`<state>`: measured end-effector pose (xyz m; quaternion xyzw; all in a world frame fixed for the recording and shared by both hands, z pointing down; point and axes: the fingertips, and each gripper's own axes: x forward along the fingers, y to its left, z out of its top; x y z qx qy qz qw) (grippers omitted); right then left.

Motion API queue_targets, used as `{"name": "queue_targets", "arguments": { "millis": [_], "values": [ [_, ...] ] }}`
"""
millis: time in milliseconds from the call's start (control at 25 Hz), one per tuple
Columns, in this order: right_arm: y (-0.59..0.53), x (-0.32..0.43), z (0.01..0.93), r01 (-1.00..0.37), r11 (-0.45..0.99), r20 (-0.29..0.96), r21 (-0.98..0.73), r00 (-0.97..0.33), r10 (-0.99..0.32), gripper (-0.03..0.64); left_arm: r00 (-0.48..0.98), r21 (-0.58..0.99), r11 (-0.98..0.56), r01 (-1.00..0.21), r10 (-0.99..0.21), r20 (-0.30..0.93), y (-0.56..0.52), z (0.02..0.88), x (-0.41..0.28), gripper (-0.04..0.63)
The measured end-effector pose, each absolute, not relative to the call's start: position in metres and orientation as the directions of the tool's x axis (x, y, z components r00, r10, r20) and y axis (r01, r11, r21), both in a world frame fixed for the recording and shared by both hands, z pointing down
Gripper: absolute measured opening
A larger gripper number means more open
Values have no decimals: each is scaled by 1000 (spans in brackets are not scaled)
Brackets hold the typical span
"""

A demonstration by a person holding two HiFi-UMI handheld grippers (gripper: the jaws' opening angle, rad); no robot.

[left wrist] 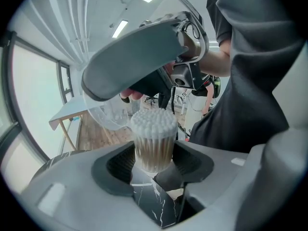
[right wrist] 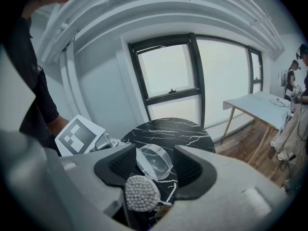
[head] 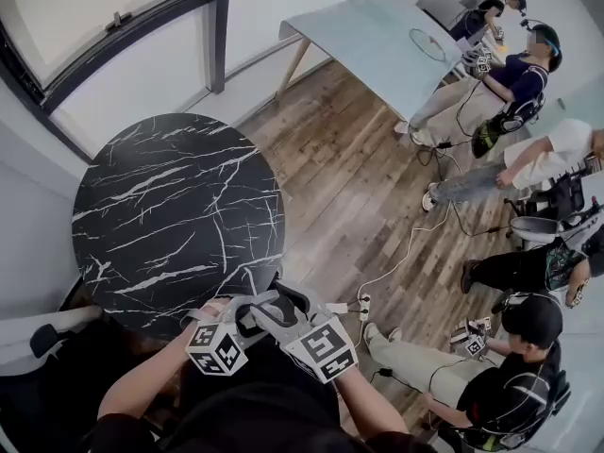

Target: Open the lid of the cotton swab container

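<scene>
Round counter (head: 175,215), black marble look with white veins, slight gloss. It stands in the corner against the light wall, below the window. Its near edge is cut off by the person's arms in the head view. The right gripper view shows the same counter (right wrist: 168,131) from low down, veins clear.

Floor (head: 349,177): brown wood planks. On it is a white power strip (head: 363,302) near the counter's right side, with a white cable (head: 406,253) running off it.

Far side: pale counter (head: 368,36) on wooden legs (head: 294,64). A thin ring shape (head: 427,45) lies on top, can't tell what.
</scene>
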<state>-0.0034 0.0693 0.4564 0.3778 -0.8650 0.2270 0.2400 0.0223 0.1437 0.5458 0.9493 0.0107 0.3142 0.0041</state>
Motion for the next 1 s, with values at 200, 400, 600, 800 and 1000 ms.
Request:
{"name": "queue_targets", "arguments": {
  "millis": [200,400,600,800,1000],
  "values": [
    [65,1,463,-748,623,598,-230,-614,-515,241,804,9,-999,31,30,594,147,544,27,253],
    [63,2,474,-743,623,615,-247,-617,-491,241,806,11,-999,45,42,590,148,543,27,253],
    [64,1,481,-738,622,627,-259,-619,-473,241,798,-3,-997,73,56,600,153,542,28,253],
    [64,2,486,-739,620,637,-263,-615,-464,241,794,-1,-996,86,68,604,155,543,30,253],
    [64,3,485,-741,619,634,-262,-615,-468,241,795,43,-997,63,76,602,152,550,27,253]
  ]
}}
